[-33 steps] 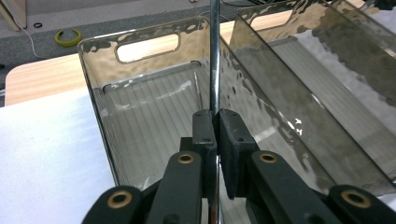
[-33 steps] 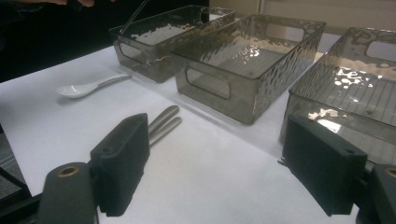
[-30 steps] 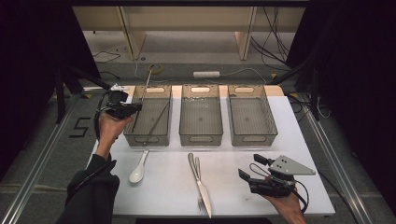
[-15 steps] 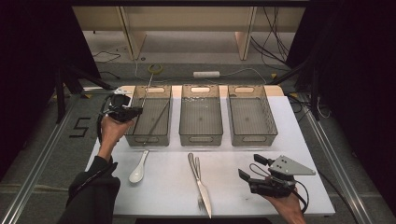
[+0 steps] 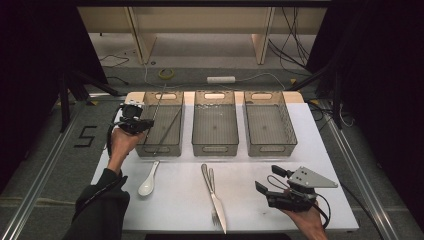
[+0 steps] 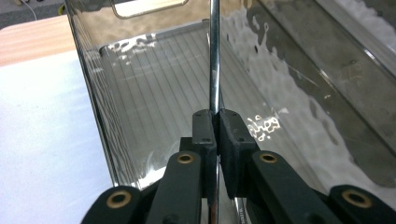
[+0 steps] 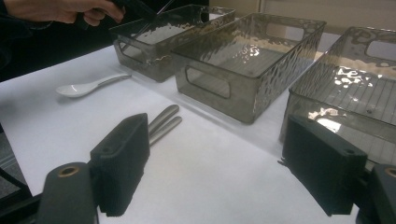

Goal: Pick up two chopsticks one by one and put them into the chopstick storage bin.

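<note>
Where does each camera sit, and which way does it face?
High view: above the table, looking forward and down; both forearms enter.
Left gripper view: on the left tool, shut on a metal rod over the left bin.
Right gripper view: on the open right tool, facing the spoon.
Shared: bins, spoon.

There are three clear bins (image 5: 214,127) in a row at the far side of the worktop (image 5: 170,200). Two thin metal chopsticks (image 5: 167,131) lean in the left bin. Near us lie one white spoon (image 5: 148,183), one fork (image 5: 208,189) and one knife (image 5: 218,207).
</note>
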`<state>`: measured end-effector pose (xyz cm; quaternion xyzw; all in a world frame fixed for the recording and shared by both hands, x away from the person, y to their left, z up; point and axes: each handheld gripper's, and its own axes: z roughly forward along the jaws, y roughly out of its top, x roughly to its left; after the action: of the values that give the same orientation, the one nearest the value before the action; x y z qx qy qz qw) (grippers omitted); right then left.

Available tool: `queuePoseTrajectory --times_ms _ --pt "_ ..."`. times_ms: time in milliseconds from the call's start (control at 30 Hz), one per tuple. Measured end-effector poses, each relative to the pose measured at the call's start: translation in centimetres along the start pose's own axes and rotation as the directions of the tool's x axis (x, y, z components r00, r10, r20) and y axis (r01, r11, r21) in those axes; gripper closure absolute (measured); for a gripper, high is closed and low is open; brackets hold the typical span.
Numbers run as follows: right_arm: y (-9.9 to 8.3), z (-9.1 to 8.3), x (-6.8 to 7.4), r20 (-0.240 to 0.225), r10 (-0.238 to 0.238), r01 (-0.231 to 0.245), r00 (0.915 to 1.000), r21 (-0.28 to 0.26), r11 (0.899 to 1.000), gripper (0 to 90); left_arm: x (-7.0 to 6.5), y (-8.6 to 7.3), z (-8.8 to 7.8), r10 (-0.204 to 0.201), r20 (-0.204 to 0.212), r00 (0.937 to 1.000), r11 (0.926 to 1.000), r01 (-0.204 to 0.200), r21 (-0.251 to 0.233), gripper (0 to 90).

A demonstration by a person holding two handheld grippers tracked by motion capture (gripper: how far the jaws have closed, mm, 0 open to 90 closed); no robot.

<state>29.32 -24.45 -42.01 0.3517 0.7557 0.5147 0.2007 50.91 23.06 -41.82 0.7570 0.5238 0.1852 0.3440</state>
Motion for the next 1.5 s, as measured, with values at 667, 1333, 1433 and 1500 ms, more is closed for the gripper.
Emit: queuePoseTrajectory --times_ms 667,1333,1433,1500 --pt "0.0 0.0 0.0 0.001 -0.002 0.002 1.0 0.001 1.0 24.1 -0.5 0.0 0.4 0.006 -0.014 0.9999 0.9992 -0.005 0.039 77.4" --pt "0.0 -0.1 0.0 0.001 -0.005 0.005 1.0 -0.001 1.0 24.1 -2.8 0.1 -4.1 0.018 0.046 0.9988 0.9921 -0.023 0.123 28.6" --pt "0.0 -0.1 0.0 0.002 -0.006 0.006 1.0 0.0 1.0 24.1 -3.5 -0.1 -4.5 0.032 0.05 0.9982 0.9901 -0.039 0.135 26.4" --pt "0.0 -0.1 0.0 0.001 -0.005 0.005 1.0 0.0 1.0 24.1 -3.9 -0.3 -4.8 0.042 0.053 0.9977 0.9885 -0.049 0.143 25.2"
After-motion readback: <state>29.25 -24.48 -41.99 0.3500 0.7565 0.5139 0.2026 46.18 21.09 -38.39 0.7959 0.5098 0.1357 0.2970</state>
